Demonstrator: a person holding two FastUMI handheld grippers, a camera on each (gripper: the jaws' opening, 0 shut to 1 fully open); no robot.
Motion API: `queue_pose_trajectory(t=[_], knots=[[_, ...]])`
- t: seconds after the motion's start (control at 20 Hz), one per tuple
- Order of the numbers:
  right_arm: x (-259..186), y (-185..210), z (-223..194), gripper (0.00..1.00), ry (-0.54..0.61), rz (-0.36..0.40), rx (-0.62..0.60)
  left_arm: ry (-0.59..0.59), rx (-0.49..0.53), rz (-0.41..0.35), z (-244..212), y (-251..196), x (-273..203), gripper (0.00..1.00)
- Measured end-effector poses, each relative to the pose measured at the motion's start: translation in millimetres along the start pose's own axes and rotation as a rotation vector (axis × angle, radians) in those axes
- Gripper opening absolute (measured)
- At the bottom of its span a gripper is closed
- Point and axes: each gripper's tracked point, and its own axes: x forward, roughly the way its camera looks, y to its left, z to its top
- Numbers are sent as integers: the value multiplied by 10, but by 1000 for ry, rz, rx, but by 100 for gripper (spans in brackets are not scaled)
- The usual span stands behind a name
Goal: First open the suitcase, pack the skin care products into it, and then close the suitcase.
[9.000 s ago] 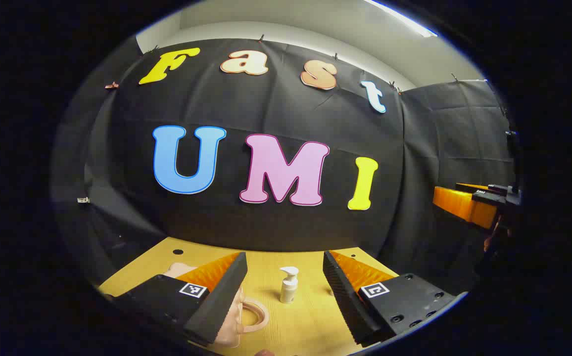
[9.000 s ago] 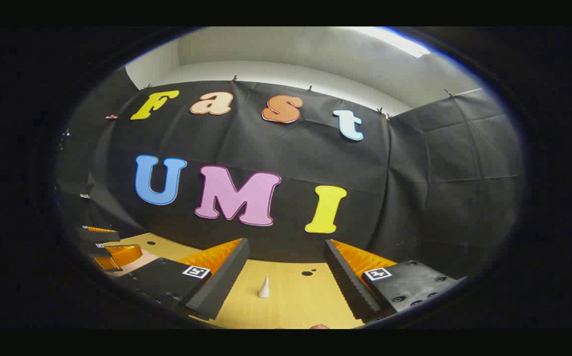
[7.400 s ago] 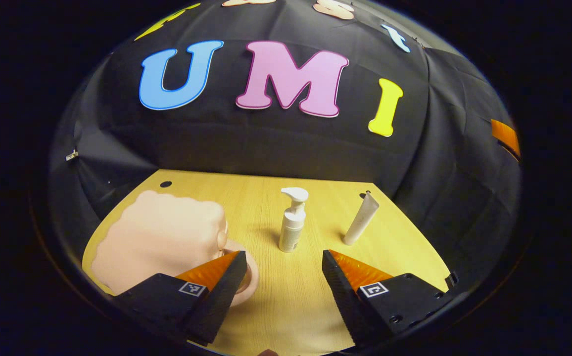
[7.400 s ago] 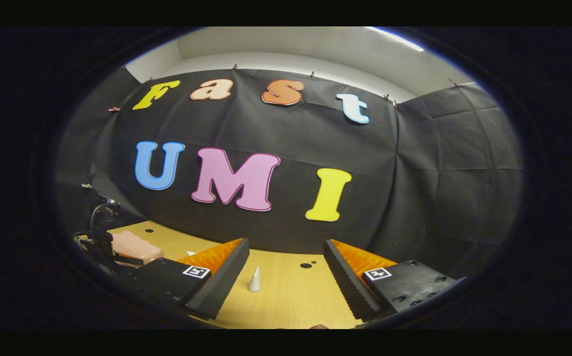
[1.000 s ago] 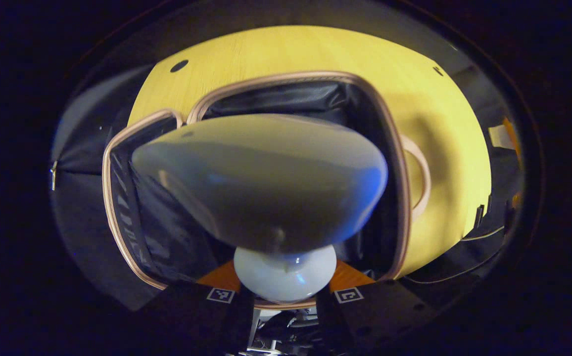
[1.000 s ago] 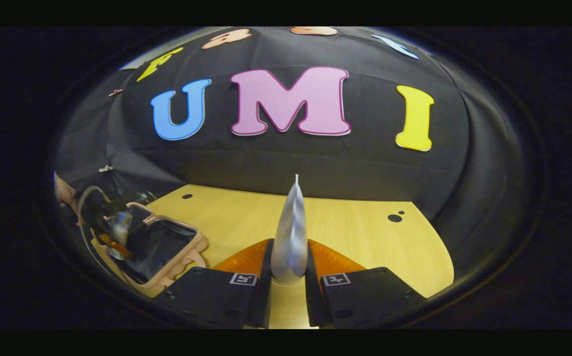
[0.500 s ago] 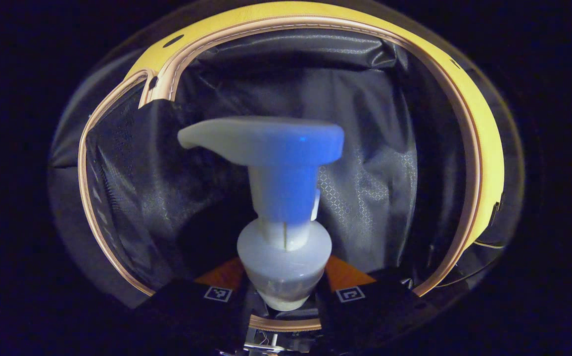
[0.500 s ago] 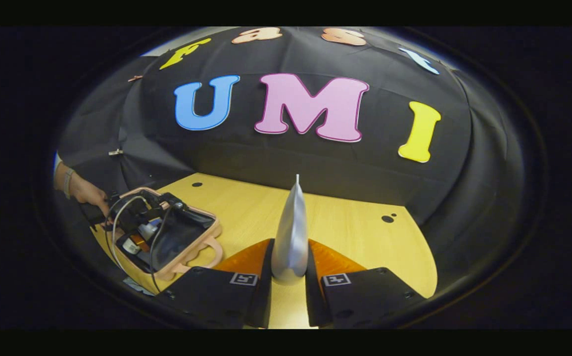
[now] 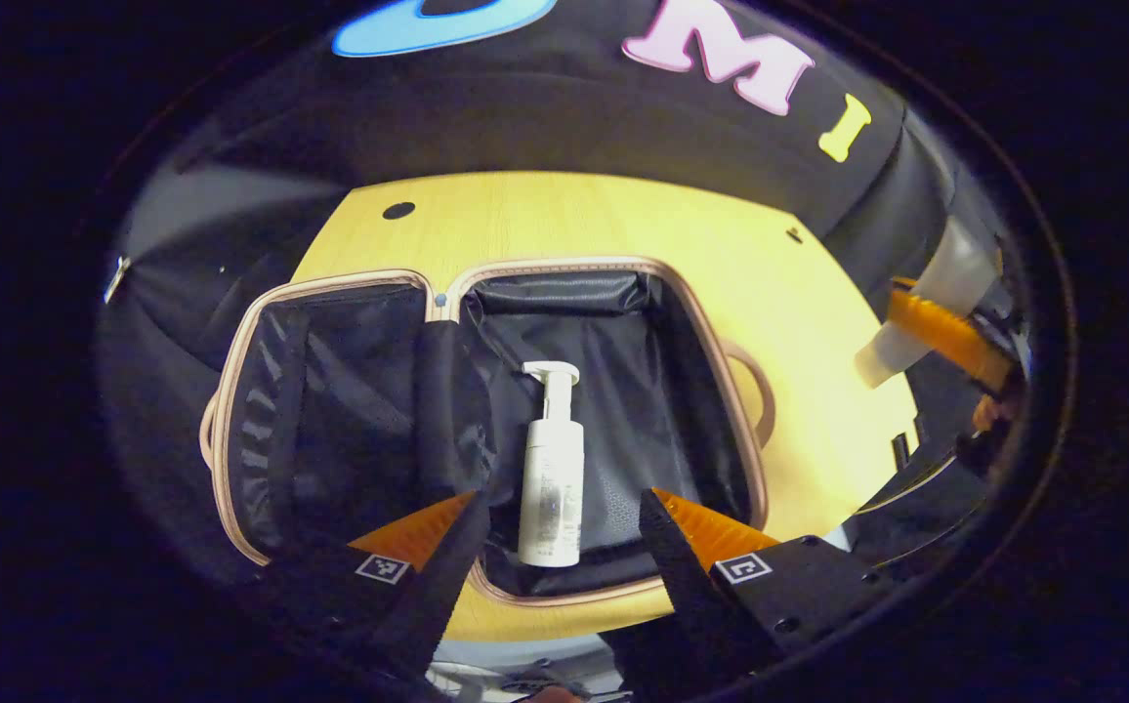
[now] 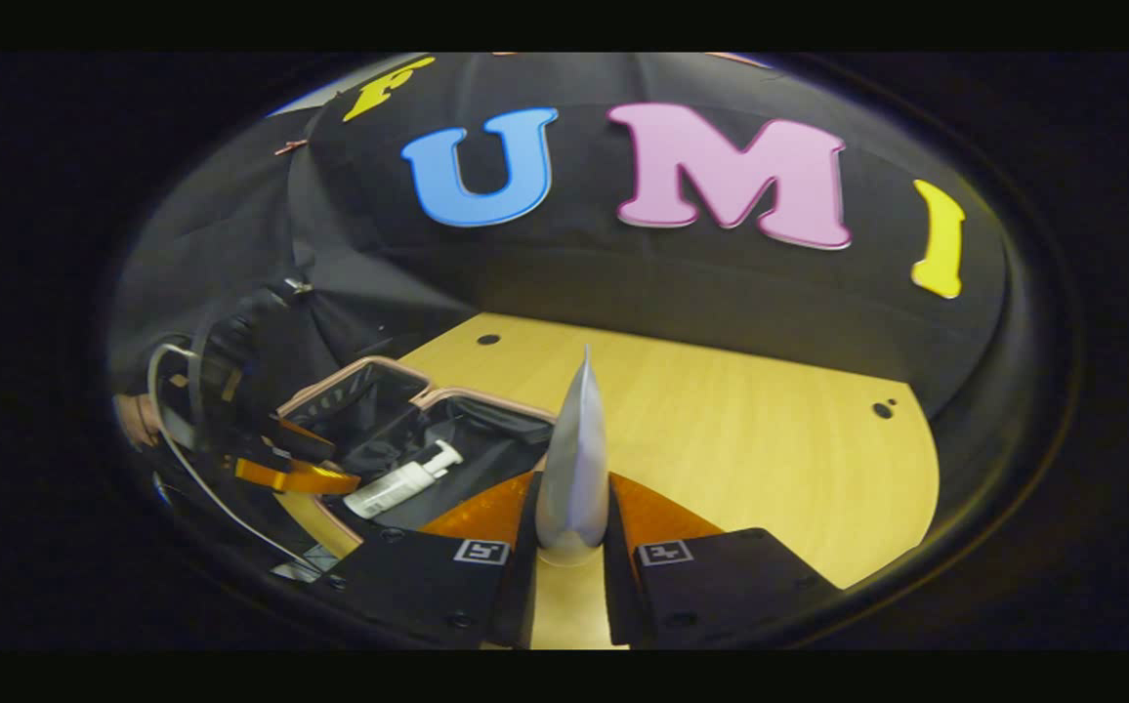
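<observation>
Your left gripper (image 9: 557,527) spread above pump bottle (image 9: 551,474) lying in open suitcase (image 9: 623,293); right gripper (image 10: 569,522) clamped on tube (image 10: 574,459).

Pale wood-grain worktop (image 9: 574,220) with a smooth matt face, suitcase (image 9: 613,391) lined in dark, faintly shiny patterned cloth with smooth pinkish trim, glossy white plastic pump bottle (image 9: 550,483), smooth satin-white tube (image 10: 572,469)
</observation>
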Motion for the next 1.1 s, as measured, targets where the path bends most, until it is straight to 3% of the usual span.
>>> queue_pose_trajectory(t=[0.15,0.25,0.6,0.65,0.7,0.75,0.8,0.85,1.0,1.1], knots=[[428,492,-261,33,191,95,119,-133,-134,23,-16,375,-516,96],[704,740,-541,33,346,120,218,-166,-193,48,-182,675,-762,96],[1199,1034,-1536,33,724,-10,340,-151,-324,242,-875,1646,-1364,97],[1289,1046,-1638,39,752,-40,375,-150,-356,254,-888,1734,-1384,96],[1321,1050,-1714,39,787,-75,390,-142,-379,273,-911,1873,-1356,97],[1344,1030,-1731,33,788,-102,393,-149,-389,312,-867,2086,-1370,97],[1337,1068,-1695,41,782,-105,398,-152,-400,347,-823,2326,-1344,97],[1331,1063,-1645,34,764,-109,391,-145,-417,368,-785,2525,-1362,97],[1256,1206,-1439,65,706,-57,421,-153,-455,411,-641,3036,-1383,96],[1170,1297,-1192,87,600,3,363,-159,-467,430,-458,3346,-1372,96]])
